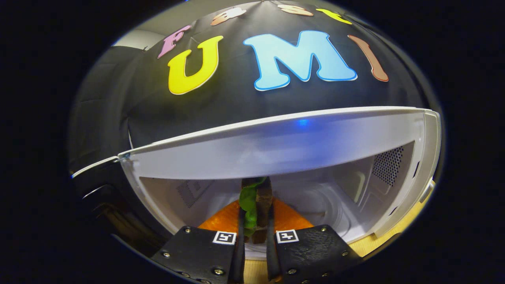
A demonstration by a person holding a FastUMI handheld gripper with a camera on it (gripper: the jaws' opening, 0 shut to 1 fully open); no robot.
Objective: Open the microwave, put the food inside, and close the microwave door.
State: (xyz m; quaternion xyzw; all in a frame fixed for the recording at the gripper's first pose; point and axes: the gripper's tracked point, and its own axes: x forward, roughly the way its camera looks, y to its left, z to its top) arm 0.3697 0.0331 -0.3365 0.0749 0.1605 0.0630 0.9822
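1. Gripper (255, 232): the two fingers stand close together and are clamped on the food (256, 205), one finger on each side of it. The roots of the fingers run out of sight below.

2. Food: it looks like a sandwich held upright on edge, with a green leaf on its left face and brown layers on its right. Its lower end is hidden between the fingers; its top reaches up to the lower edge of the microwave's top panel.

3. An orange surface (290, 219) lies behind and to both sides of the food. The fingers and the food cover its middle, so its outline cannot be made out. Whether it is a plate under the food cannot be told.

4. Microwave (276, 146): white, with its cavity open toward the gripper. The food sits at the mouth of the opening.

5. Cavity: a perforated vent (388, 163) shows on the right wall. The back wall and floor are pale and hard to read; a round form on the floor right of the food is faint.

6. Door (98, 189): a dark shape left of the opening, mostly in shadow, details unclear.

7. Room: open space inside the cavity lies right and left of the food.

8. Counter (375, 242): a light wooden strip shows under the microwave's right front corner and between the fingers.
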